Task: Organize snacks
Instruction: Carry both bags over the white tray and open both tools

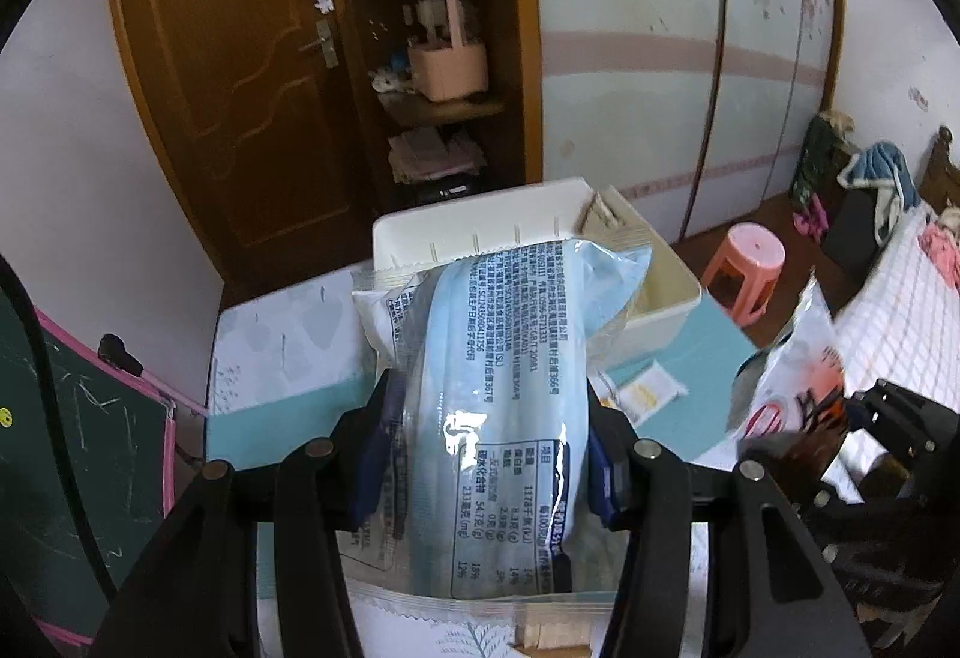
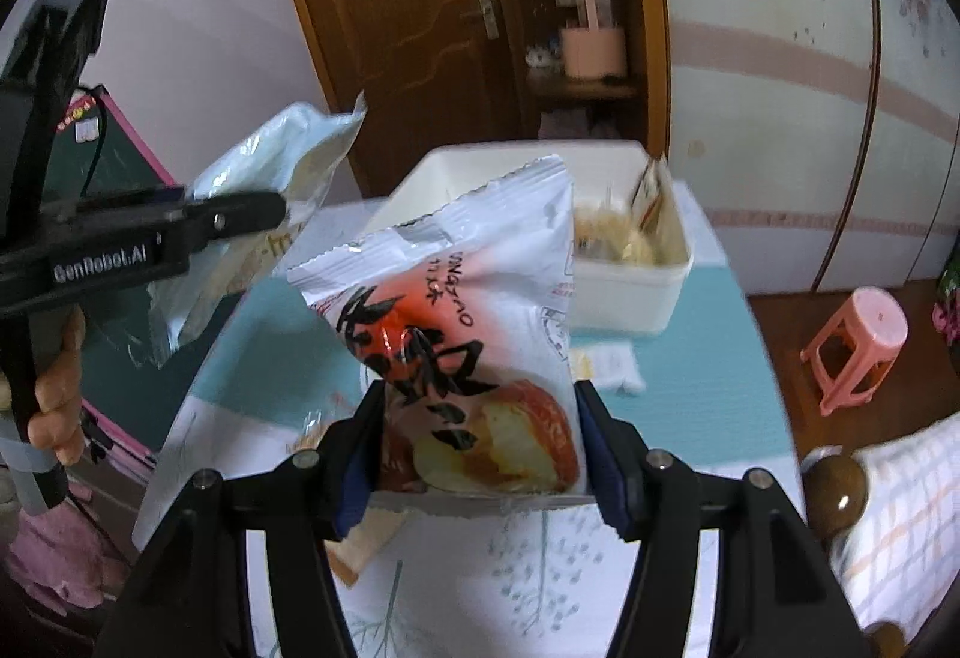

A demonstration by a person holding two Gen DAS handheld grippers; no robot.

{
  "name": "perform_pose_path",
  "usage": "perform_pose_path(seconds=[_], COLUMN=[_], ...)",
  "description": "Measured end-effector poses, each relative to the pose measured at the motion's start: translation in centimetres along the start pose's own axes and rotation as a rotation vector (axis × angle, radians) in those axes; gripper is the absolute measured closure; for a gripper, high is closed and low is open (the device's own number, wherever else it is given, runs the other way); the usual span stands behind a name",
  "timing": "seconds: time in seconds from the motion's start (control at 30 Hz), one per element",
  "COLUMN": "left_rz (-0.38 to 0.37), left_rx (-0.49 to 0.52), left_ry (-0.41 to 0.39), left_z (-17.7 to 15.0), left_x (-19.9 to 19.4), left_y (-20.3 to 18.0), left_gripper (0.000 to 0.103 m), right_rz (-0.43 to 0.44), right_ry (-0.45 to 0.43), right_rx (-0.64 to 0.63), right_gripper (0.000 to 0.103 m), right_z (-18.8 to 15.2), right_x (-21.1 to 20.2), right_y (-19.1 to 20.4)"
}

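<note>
My left gripper (image 1: 489,418) is shut on a pale blue snack packet (image 1: 498,376) with printed text, held up in front of the white bin (image 1: 456,232). My right gripper (image 2: 477,418) is shut on a white and red bread packet (image 2: 474,334), held above the table, short of the white bin (image 2: 630,292). The bin holds several small snack packs (image 2: 624,232). In the right wrist view the left gripper (image 2: 240,220) and its blue packet (image 2: 276,166) show at the left. In the left wrist view the red packet (image 1: 792,376) shows at the right.
A small white and yellow sachet (image 1: 648,394) lies on the teal tablecloth (image 2: 678,406) in front of the bin. A pink stool (image 2: 858,346) stands on the floor at the right. A chalkboard (image 1: 78,436) leans at the left. A bed (image 1: 900,316) is at the right.
</note>
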State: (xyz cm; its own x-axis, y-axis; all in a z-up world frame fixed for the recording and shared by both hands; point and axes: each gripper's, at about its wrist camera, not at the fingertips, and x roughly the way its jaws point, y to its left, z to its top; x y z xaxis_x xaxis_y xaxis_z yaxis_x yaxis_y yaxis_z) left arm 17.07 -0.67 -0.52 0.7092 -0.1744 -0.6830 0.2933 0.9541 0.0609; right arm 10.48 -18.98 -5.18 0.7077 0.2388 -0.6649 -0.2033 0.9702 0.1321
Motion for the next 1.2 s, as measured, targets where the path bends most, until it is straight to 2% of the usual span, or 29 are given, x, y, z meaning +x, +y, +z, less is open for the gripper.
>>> perform_pose_path(seconds=[0.33,0.5,0.83,1.2], left_rz=[0.018,0.033,0.060,0.058], left_rx=[-0.037,-0.035,-0.042,-0.081], left_ry=[-0.064,-0.081,-0.106,-0.073], left_z=[4.9,7.3,11.6,13.1], left_x=[-0.6,0.3,4.5,9.7], left_y=[2.0,2.1,2.1,2.5], left_gripper=[0.052,0.052,0.052,0.051], right_rz=[-0.065,-0.066,-0.058,-0.101], right_ry=[-0.101,-0.116,-0.109,-0.066], right_rx=[-0.049,-0.037,0.033,0.044], right_gripper=[0.043,0.043,0.043,0.043], right_z=[7.6,10.9,16.7,19.3], right_x=[-1.1,-0.2,3.2,8.0], right_y=[-1.3,-1.8,-2.7,-3.4])
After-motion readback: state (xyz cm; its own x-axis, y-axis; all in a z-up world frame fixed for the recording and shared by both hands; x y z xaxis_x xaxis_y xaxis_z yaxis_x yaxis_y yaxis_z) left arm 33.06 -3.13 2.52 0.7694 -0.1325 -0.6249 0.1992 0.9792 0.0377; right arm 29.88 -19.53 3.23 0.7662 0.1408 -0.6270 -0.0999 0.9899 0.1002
